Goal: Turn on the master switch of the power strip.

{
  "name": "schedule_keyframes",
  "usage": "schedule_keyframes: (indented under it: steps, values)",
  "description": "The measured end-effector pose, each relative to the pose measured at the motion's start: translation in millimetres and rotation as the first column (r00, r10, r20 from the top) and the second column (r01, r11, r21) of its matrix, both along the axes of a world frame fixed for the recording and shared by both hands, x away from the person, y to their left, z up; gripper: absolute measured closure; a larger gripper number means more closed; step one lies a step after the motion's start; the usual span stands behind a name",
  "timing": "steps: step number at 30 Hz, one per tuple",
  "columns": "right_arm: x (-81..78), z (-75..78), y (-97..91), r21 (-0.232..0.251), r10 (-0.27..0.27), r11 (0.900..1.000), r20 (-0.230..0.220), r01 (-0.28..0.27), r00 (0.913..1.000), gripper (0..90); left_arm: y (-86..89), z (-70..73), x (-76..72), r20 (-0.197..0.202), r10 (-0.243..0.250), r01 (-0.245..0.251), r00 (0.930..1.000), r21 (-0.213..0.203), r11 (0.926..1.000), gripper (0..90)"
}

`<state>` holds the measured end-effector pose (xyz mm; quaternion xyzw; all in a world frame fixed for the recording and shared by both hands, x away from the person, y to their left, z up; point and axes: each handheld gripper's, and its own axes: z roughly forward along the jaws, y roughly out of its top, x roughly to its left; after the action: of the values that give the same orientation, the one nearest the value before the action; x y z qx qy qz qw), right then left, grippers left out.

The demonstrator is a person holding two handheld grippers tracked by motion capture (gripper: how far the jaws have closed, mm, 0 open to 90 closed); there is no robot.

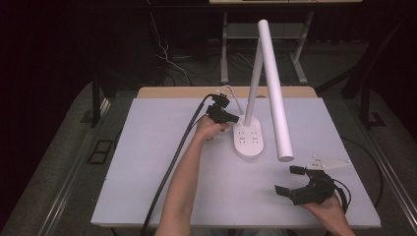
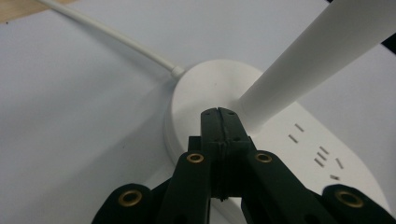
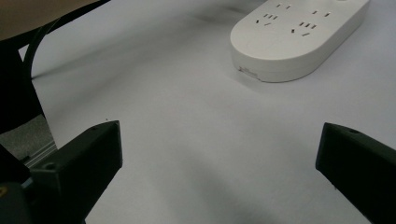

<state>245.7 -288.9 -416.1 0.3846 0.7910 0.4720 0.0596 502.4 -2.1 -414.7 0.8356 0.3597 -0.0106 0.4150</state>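
A pale lavender-grey table (image 1: 147,172) with a light wooden strip (image 1: 167,92) along its far edge stands on a grey floor (image 1: 59,162) in a dim room whose far side falls into near-black shadow. Behind the table, the pale metal legs of another piece of furniture (image 1: 224,49) rise from the floor, with loose white and dark cables (image 1: 164,56) trailing beside them. Metal rails (image 1: 74,172) run along the floor on both sides of the table, and light falls from above onto the tabletop.
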Motion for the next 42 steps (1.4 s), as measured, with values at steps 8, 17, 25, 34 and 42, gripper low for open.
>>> schedule_keyframes:
  steps: [8,17,25,34,42]
  values:
    - [0.1,-0.1,0.3,0.001,0.0,1.0,-0.003,0.0,1.0,0.1,-5.4,-5.3,-1.1,-0.005,-0.026,0.026,0.9996,0.008,0.9996,90.0]
    - [-0.7,0.6,-0.7,0.005,-0.005,1.0,0.0,0.005,1.0,0.1,-9.9,-9.9,-2.6,-0.011,-0.014,0.015,0.9998,0.035,0.9993,90.0]
    - [-0.8,0.4,0.5,0.001,-0.001,1.0,0.002,0.001,1.0,0.1,-8.5,-13.7,-5.7,-0.018,-0.008,0.008,0.9998,0.001,1.0,90.0]
    - [-2.0,0.8,-1.1,0.006,-0.005,1.0,0.002,0.005,1.0,0.1,-21.2,-8.9,-6.7,0.003,-0.002,0.002,1.0,0.068,0.9977,90.0]
    - [-2.7,1.5,-0.4,0.008,-0.002,1.0,0.006,0.002,1.0,0.1,-20.1,-10.9,-6.7,-0.012,0.029,-0.028,0.9995,0.044,0.9986,90.0]
